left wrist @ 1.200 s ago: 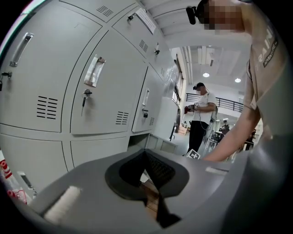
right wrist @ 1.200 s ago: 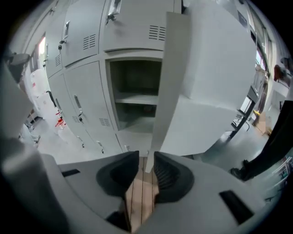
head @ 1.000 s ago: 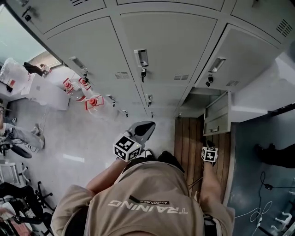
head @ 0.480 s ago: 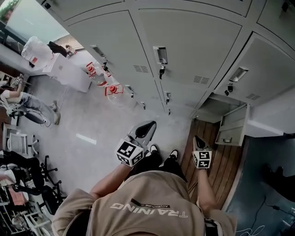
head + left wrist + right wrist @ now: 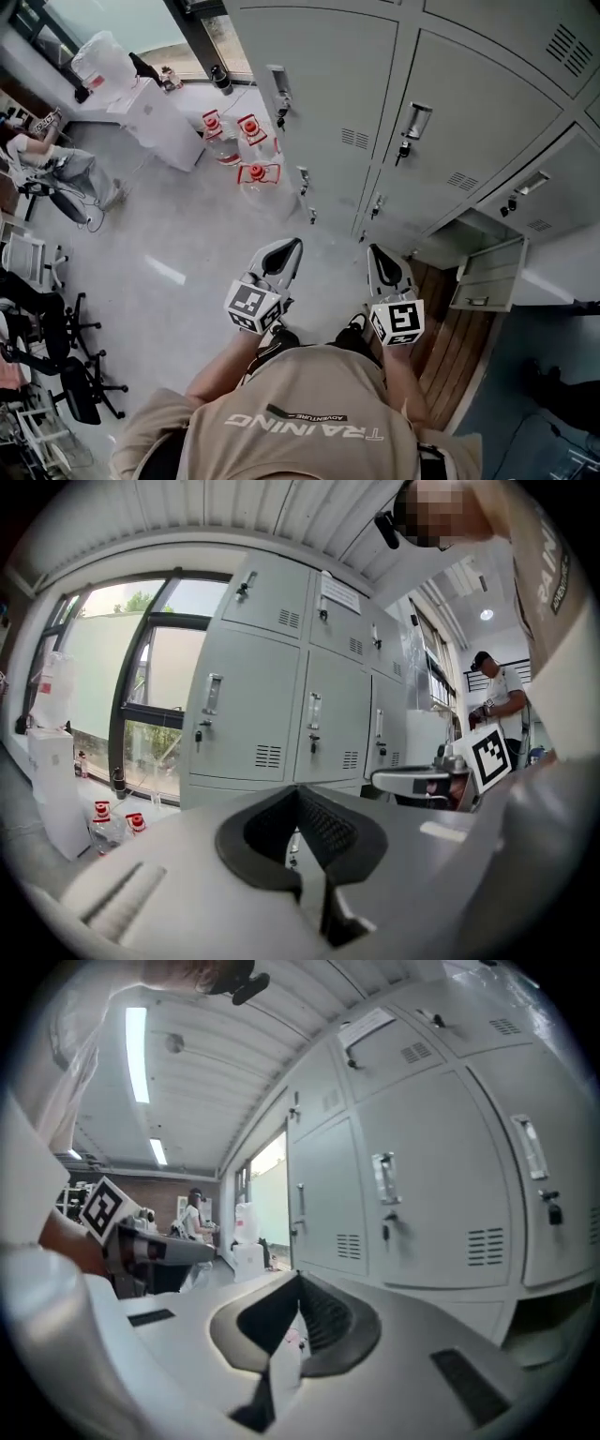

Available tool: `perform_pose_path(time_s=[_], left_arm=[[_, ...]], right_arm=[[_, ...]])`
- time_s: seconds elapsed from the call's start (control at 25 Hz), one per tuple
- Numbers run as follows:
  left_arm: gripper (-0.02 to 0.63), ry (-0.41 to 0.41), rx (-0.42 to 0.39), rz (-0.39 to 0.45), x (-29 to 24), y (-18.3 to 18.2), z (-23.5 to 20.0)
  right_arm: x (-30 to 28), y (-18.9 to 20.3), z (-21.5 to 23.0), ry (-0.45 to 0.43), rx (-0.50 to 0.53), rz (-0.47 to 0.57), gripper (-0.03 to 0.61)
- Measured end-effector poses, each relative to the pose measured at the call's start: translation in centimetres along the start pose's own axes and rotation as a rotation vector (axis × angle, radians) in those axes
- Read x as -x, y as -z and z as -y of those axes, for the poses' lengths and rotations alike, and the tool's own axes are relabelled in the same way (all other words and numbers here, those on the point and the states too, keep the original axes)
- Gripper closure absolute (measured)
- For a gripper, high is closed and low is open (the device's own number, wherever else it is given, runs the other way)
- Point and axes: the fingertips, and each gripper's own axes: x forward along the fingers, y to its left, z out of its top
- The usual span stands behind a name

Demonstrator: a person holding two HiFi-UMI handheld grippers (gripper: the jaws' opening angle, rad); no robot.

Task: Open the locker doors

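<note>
Locker doors (image 5: 323, 84): status?

Reply: directly ahead; one lower door (image 5: 489, 274) at right stands open; the others in view are shut; left gripper (image 5: 291, 246) and right gripper (image 5: 377, 255) jaws together, empty, apart from the handles.

Pale glossy floor (image 5: 178, 253) with a strip of wooden planks (image 5: 445, 347) along one side — big dark-framed window (image 5: 94, 667) with greenery outside, white cabinet (image 5: 155, 117) near it, red-capped water jugs (image 5: 253, 178) just beside that, black office chairs (image 5: 82, 394) further off, ceiling strip lights (image 5: 138, 1054) on
</note>
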Motion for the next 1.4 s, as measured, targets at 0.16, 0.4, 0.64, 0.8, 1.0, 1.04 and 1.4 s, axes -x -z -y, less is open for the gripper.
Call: perform_pose_path(time_s=[0.16, 0.4, 0.64, 0.8, 1.0, 1.04, 1.4], left_arm=[[0.607, 0.017, 0.003, 0.013, 5.8, 0.9, -4.2], [0.607, 0.096, -0.02, -0.042, 11.4, 3.4, -11.4], [0.607, 0.094, -0.006, -0.033, 14.0, 2.8, -16.5], [0.607, 0.078, 0.057, -0.017, 12.8, 3.0, -19.0], [0.607, 0.088, 0.037, -0.042, 10.1, 2.4, -22.1], [0.607, 0.091, 0.024, -0.053, 9.2, 2.4, -23.1], [0.607, 0.166, -0.075, -0.076, -2.2, -0.8, -29.6]], right_arm=[[-3.4, -1.0, -7.7, -0.031, 0.075, -0.005, 0.568], [-8.4, 0.1, -18.8, -0.066, 0.127, -0.037, 0.568], [-11.4, -0.2, -22.6, -0.07, 0.135, -0.074, 0.568], [-13.7, 0.2, -22.3, -0.062, 0.229, -0.105, 0.568], [-18.1, 2.6, -19.6, -0.037, 0.112, -0.134, 0.568], [-19.3, 3.0, -18.9, -0.033, 0.097, -0.13, 0.568], [-31.0, 2.8, -13.4, -0.083, 0.068, -0.093, 0.568]])
